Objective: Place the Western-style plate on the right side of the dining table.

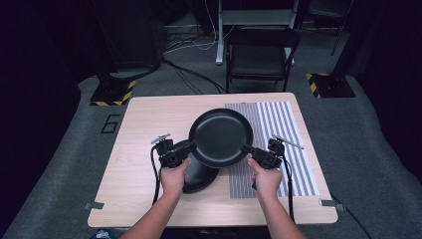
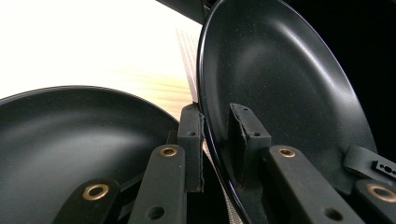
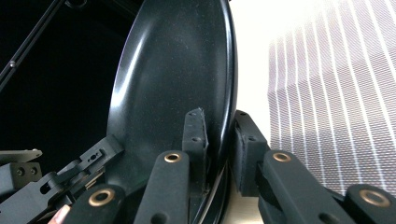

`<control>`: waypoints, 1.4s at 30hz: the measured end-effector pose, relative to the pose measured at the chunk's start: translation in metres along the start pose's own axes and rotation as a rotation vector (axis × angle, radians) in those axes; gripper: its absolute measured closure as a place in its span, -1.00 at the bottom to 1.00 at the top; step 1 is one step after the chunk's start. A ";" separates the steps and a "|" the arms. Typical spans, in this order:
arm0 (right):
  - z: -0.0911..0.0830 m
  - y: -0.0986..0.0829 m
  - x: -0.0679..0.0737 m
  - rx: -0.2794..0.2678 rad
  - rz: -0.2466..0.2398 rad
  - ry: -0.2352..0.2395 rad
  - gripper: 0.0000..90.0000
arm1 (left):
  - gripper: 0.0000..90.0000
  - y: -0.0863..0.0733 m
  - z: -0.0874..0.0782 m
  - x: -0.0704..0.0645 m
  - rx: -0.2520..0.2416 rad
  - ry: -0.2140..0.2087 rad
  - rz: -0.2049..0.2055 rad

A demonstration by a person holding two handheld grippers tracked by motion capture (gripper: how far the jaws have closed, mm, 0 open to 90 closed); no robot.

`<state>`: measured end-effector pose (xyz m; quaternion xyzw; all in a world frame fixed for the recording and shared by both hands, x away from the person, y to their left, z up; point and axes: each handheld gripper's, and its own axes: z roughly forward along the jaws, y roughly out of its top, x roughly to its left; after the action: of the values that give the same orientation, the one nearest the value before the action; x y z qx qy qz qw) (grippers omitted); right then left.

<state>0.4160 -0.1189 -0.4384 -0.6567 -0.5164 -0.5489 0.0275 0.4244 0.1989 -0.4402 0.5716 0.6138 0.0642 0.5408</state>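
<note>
Gripping opposite rims, left tool (image 1: pixel 185 147) and right tool (image 1: pixel 250 150) hold the black plate (image 1: pixel 220 137).

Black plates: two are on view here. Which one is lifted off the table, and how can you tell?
The upper black plate, gripped at its rim by the left gripper and right gripper. The lower black plate lies on the wooden table, partly beneath it.

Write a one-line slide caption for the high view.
Both grippers, left and right, hold a black plate by opposite rims above a second black plate on the wooden table.
</note>
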 end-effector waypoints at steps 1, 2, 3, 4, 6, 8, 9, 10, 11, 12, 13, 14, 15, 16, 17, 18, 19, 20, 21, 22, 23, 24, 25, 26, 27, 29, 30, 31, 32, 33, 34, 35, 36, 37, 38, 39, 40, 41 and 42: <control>-0.001 0.001 -0.001 0.003 0.006 -0.003 0.73 | 0.67 0.000 0.001 -0.001 0.000 -0.002 0.001; -0.003 0.002 -0.002 -0.002 0.003 -0.004 0.73 | 0.67 0.000 0.003 -0.003 -0.002 -0.006 -0.007; -0.004 0.003 -0.003 -0.005 0.005 -0.002 0.73 | 0.67 0.000 0.004 -0.005 -0.003 -0.006 0.001; -0.005 0.004 -0.003 -0.007 0.012 0.000 0.73 | 0.67 0.000 0.006 -0.006 0.000 -0.011 0.001; -0.009 0.005 -0.005 -0.014 0.009 -0.004 0.73 | 0.67 0.000 0.010 -0.009 0.000 -0.019 0.004; -0.013 0.007 -0.007 -0.019 0.009 -0.013 0.73 | 0.67 0.000 0.013 -0.013 0.009 -0.027 0.007; -0.015 0.008 -0.008 -0.024 0.010 -0.013 0.73 | 0.67 0.000 0.014 -0.014 0.010 -0.030 0.007; -0.016 0.008 -0.009 -0.027 0.019 -0.015 0.73 | 0.67 0.000 0.016 -0.017 0.007 -0.032 0.015; -0.019 0.009 -0.010 -0.032 0.022 -0.015 0.73 | 0.68 0.000 0.017 -0.018 0.008 -0.035 0.016; -0.020 0.009 -0.011 -0.038 0.025 -0.013 0.73 | 0.68 0.000 0.019 -0.021 0.012 -0.039 0.019; -0.023 0.010 -0.013 -0.042 0.028 -0.017 0.73 | 0.68 0.000 0.021 -0.022 0.013 -0.041 0.018; -0.025 0.010 -0.014 -0.046 0.022 -0.018 0.73 | 0.68 0.000 0.022 -0.024 0.020 -0.048 0.021; -0.027 0.011 -0.015 -0.050 0.026 -0.022 0.73 | 0.68 -0.001 0.024 -0.026 0.021 -0.050 0.020; -0.029 0.012 -0.016 -0.050 0.026 -0.025 0.73 | 0.68 -0.001 0.026 -0.028 0.025 -0.058 0.023; -0.032 0.013 -0.017 -0.052 0.033 -0.026 0.73 | 0.68 -0.002 0.028 -0.029 0.026 -0.061 0.028; -0.034 0.014 -0.018 -0.054 0.035 -0.028 0.73 | 0.68 -0.003 0.031 -0.033 0.031 -0.068 0.026; -0.034 0.014 -0.018 -0.054 0.035 -0.028 0.73 | 0.68 -0.003 0.031 -0.033 0.031 -0.068 0.026; -0.038 0.015 -0.020 -0.062 0.030 -0.033 0.73 | 0.68 -0.003 0.033 -0.034 0.035 -0.071 0.028; -0.040 0.016 -0.021 -0.067 0.031 -0.036 0.73 | 0.68 -0.003 0.035 -0.036 0.035 -0.074 0.028; -0.041 0.016 -0.023 -0.072 0.032 -0.039 0.73 | 0.68 -0.004 0.037 -0.037 0.042 -0.078 0.030; -0.043 0.017 -0.024 -0.072 0.034 -0.042 0.73 | 0.68 -0.004 0.039 -0.038 0.048 -0.081 0.026; -0.045 0.017 -0.025 -0.075 0.035 -0.045 0.73 | 0.68 -0.004 0.041 -0.040 0.050 -0.082 0.029; -0.046 0.018 -0.027 -0.076 0.036 -0.047 0.73 | 0.68 -0.004 0.042 -0.041 0.055 -0.085 0.032; -0.047 0.018 -0.028 -0.078 0.036 -0.051 0.73 | 0.68 -0.004 0.043 -0.042 0.060 -0.089 0.034; -0.048 0.019 -0.029 -0.080 0.040 -0.051 0.73 | 0.68 -0.004 0.045 -0.044 0.058 -0.087 0.034; -0.051 0.020 -0.032 -0.083 0.044 -0.051 0.73 | 0.68 -0.005 0.047 -0.047 0.059 -0.090 0.039; -0.052 0.020 -0.033 -0.086 0.049 -0.053 0.73 | 0.68 -0.005 0.049 -0.048 0.065 -0.094 0.038; -0.053 0.021 -0.034 -0.090 0.047 -0.054 0.73 | 0.68 -0.006 0.050 -0.049 0.066 -0.095 0.042; -0.054 0.021 -0.035 -0.092 0.049 -0.058 0.73 | 0.68 -0.006 0.052 -0.050 0.067 -0.094 0.038; -0.056 0.021 -0.036 -0.095 0.041 -0.060 0.73 | 0.68 -0.007 0.053 -0.051 0.071 -0.096 0.040; -0.057 0.021 -0.037 -0.096 0.044 -0.060 0.73 | 0.68 -0.008 0.054 -0.052 0.073 -0.098 0.039; -0.058 0.022 -0.039 -0.096 0.045 -0.065 0.73 | 0.68 -0.008 0.055 -0.053 0.076 -0.100 0.041; -0.059 0.022 -0.040 -0.100 0.041 -0.065 0.73 | 0.68 -0.009 0.056 -0.055 0.078 -0.099 0.043; -0.061 0.022 -0.042 -0.099 0.045 -0.065 0.73 | 0.68 -0.010 0.058 -0.056 0.079 -0.102 0.045; -0.062 0.022 -0.043 -0.100 0.054 -0.068 0.73 | 0.68 -0.010 0.059 -0.057 0.085 -0.103 0.047; -0.063 0.022 -0.045 -0.103 0.046 -0.069 0.72 | 0.68 -0.011 0.060 -0.058 0.089 -0.103 0.049; -0.065 0.022 -0.046 -0.104 0.049 -0.071 0.72 | 0.68 -0.011 0.062 -0.060 0.091 -0.105 0.051; -0.066 0.022 -0.047 -0.106 0.058 -0.073 0.72 | 0.68 -0.012 0.063 -0.061 0.094 -0.106 0.051; -0.067 0.022 -0.049 -0.109 0.055 -0.074 0.72 | 0.68 -0.013 0.065 -0.062 0.097 -0.108 0.052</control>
<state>0.3914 -0.2016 -0.4372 -0.6911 -0.4680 -0.5506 -0.0124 0.4493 0.1118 -0.4392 0.6155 0.5711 0.0176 0.5428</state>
